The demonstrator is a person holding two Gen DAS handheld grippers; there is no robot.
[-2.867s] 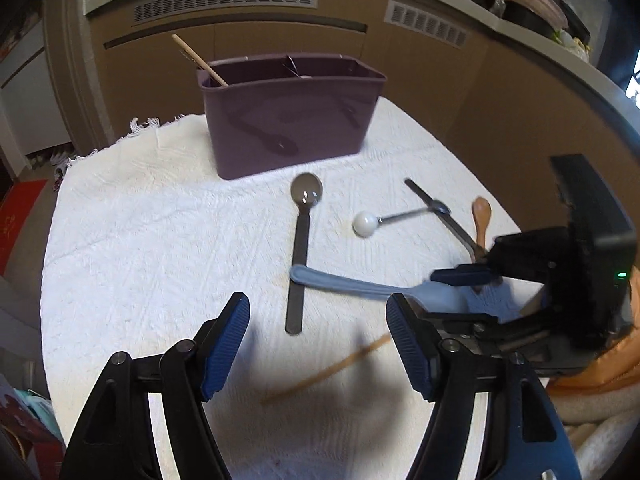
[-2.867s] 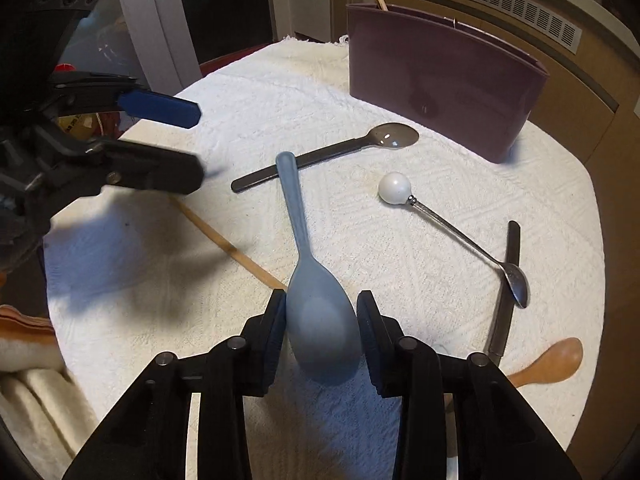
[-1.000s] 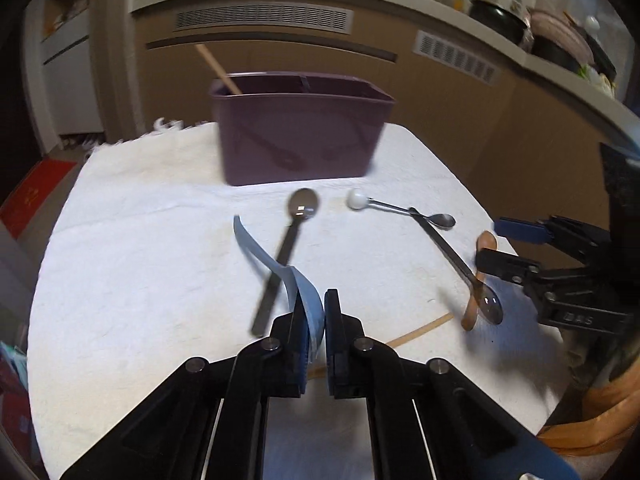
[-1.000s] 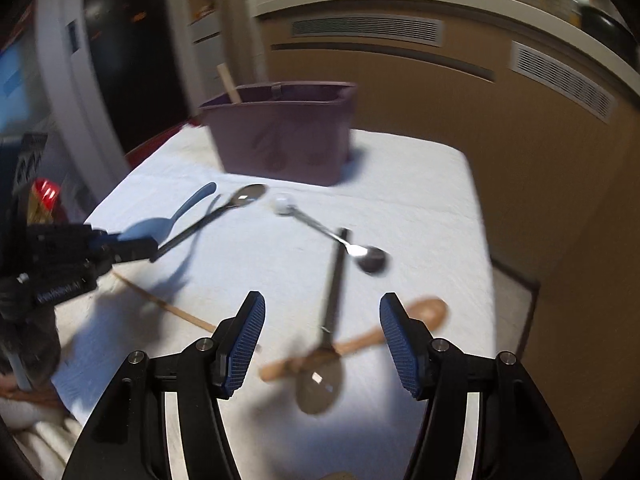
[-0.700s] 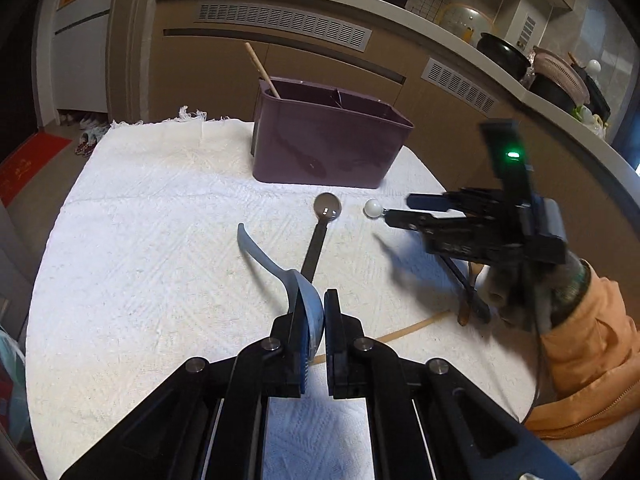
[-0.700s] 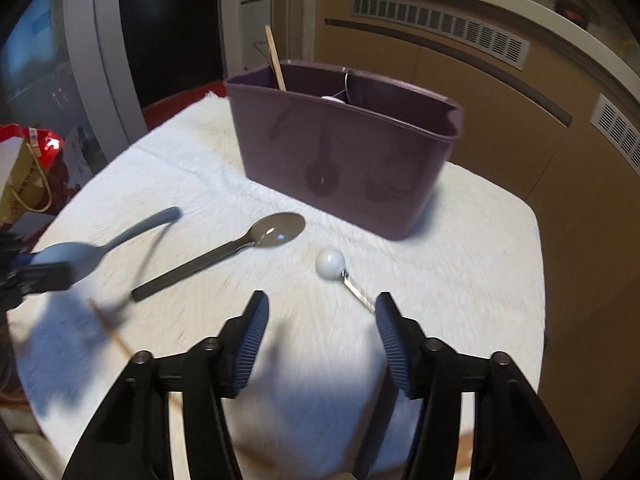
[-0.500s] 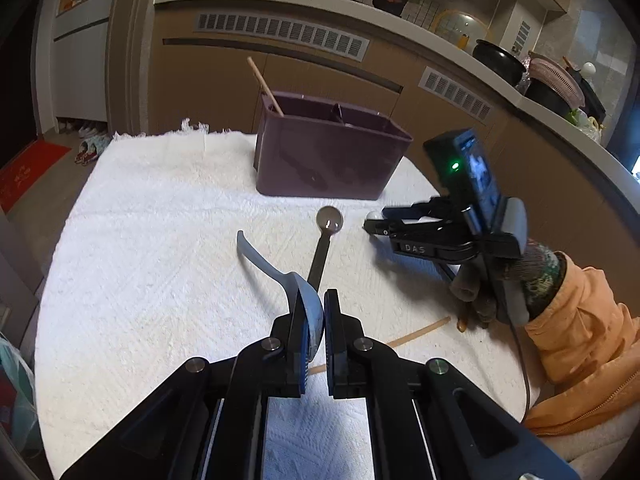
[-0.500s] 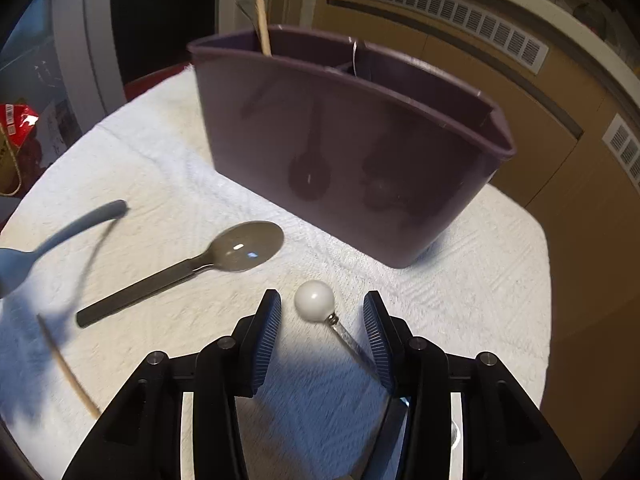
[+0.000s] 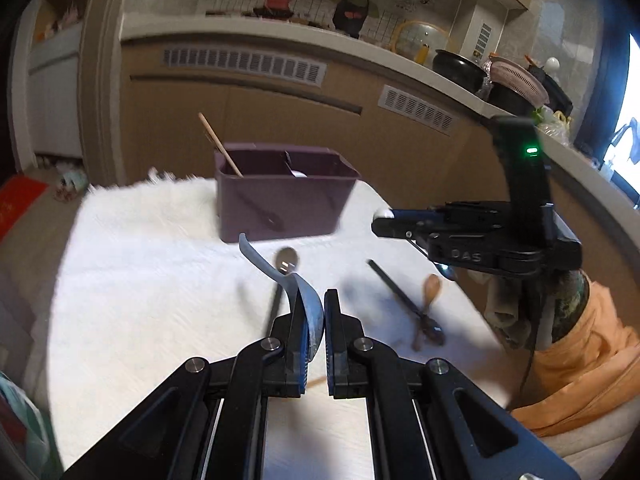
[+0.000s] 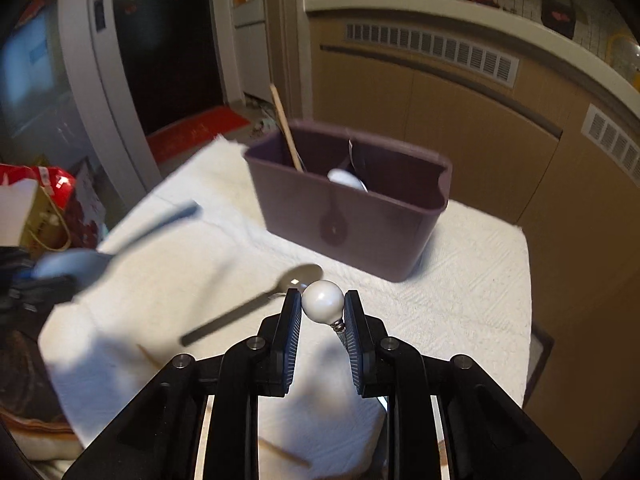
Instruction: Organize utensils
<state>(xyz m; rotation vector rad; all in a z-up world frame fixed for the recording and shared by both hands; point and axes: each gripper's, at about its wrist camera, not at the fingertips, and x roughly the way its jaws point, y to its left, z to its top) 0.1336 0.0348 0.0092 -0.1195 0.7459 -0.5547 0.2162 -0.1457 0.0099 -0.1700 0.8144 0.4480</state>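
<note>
My left gripper (image 9: pixel 314 312) is shut on the bowl of a light blue spoon (image 9: pixel 280 276), held above the table with its handle pointing toward the purple utensil bin (image 9: pixel 284 208). My right gripper (image 10: pixel 322 308) is shut on the white ball end of a metal spoon (image 10: pixel 323 302), lifted off the cloth in front of the bin (image 10: pixel 352 216). The bin holds a wooden chopstick (image 10: pixel 285 132) and a white spoon (image 10: pixel 346 179). In the left wrist view the right gripper (image 9: pixel 384 222) is at the right, level with the bin.
A dark-handled spoon (image 10: pixel 256 306) lies on the white cloth (image 9: pixel 152 280) before the bin. A black-handled spoon (image 9: pixel 400 300) and a wooden spoon (image 9: pixel 428 300) lie crossed at the right. A chopstick (image 10: pixel 280 454) lies near the front edge. Cabinets stand behind the table.
My right gripper has closed on the ball-handled spoon and lifted it off the cloth. My left gripper has raised the blue spoon and tilted up toward the bin.
</note>
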